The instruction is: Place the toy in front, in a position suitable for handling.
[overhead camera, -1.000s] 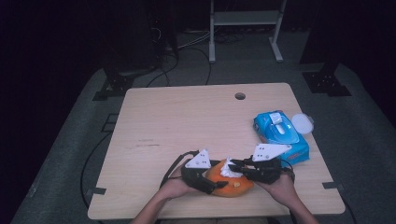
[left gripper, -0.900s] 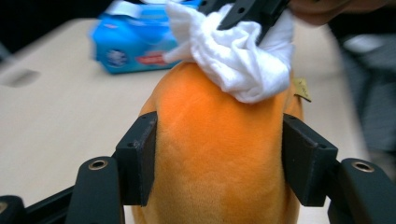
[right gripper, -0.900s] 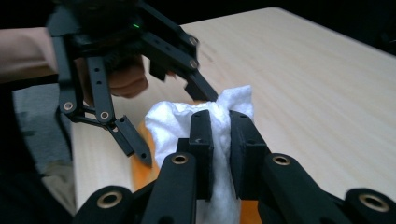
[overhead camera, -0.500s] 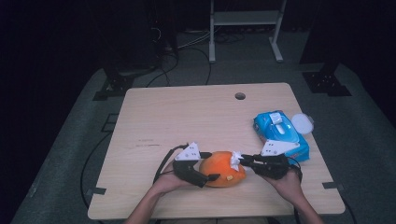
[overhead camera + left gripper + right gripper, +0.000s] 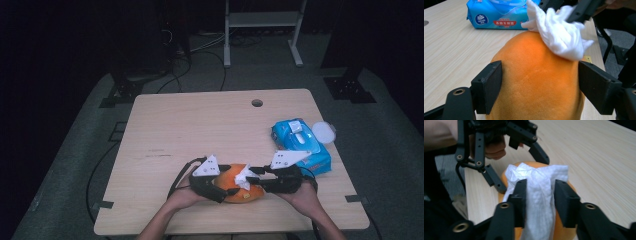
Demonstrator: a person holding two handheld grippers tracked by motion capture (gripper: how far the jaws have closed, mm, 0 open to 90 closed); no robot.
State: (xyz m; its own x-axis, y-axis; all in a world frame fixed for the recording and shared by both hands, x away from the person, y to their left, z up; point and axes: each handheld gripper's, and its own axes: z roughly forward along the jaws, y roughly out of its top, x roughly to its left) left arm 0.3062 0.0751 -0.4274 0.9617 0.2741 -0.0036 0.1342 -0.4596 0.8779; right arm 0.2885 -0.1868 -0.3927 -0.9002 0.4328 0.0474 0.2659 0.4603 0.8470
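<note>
An orange plush toy (image 5: 235,189) lies near the table's front edge. My left gripper (image 5: 225,186) straddles it from the left. In the left gripper view its jaws have just been closing, and both pads (image 5: 490,85) press the toy's (image 5: 536,80) sides. A crumpled white wipe (image 5: 244,179) rests on top of the toy. My right gripper (image 5: 252,179) comes in from the right. Its jaws have just been opening, and the wipe (image 5: 540,187) sits loosely between them.
A blue pack of wet wipes (image 5: 300,145) lies at the right of the wooden table (image 5: 200,125), with a round white lid (image 5: 324,132) beside it. A cable hole (image 5: 257,103) sits near the far edge. Dark floor and a rack stand beyond.
The right gripper's jaws stand wider around the wipe than before. The left gripper has shifted slightly left along the toy. Both hands have stayed near the front edge.
</note>
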